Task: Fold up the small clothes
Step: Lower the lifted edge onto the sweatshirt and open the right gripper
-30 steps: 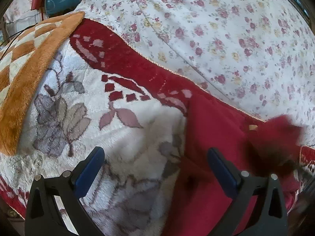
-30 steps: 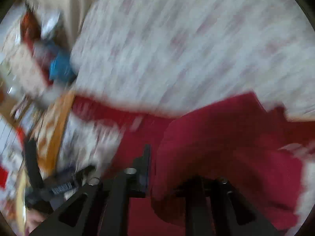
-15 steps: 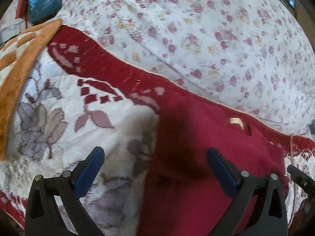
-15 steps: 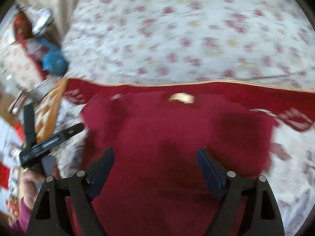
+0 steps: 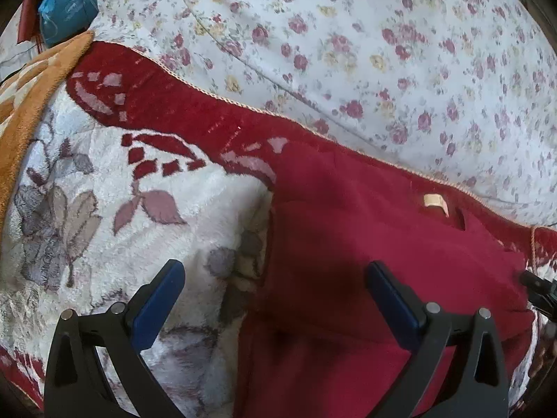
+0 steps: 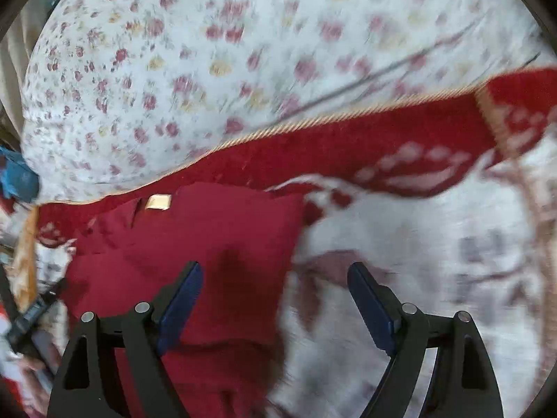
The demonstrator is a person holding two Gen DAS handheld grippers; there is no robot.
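A dark red garment (image 5: 383, 261) with a small beige neck label (image 5: 433, 202) lies spread flat on a plush white and red blanket (image 5: 115, 191). My left gripper (image 5: 275, 289) is open and empty, hovering over the garment's left edge. In the right wrist view the same garment (image 6: 209, 244) and its label (image 6: 158, 202) lie at lower left. My right gripper (image 6: 275, 289) is open and empty, hovering over the garment's right edge. The right wrist view is motion-blurred.
A white floral quilt (image 5: 348, 35) lies behind the blanket. An orange and cream blanket (image 5: 31, 97) lies at the left, with a blue bag (image 5: 66, 3) beyond it. The other gripper's tip (image 5: 539, 289) shows at the right edge.
The right gripper has let go of the garment, opened, and swung right. The garment now lies flat. The left gripper stayed open and shifted slightly.
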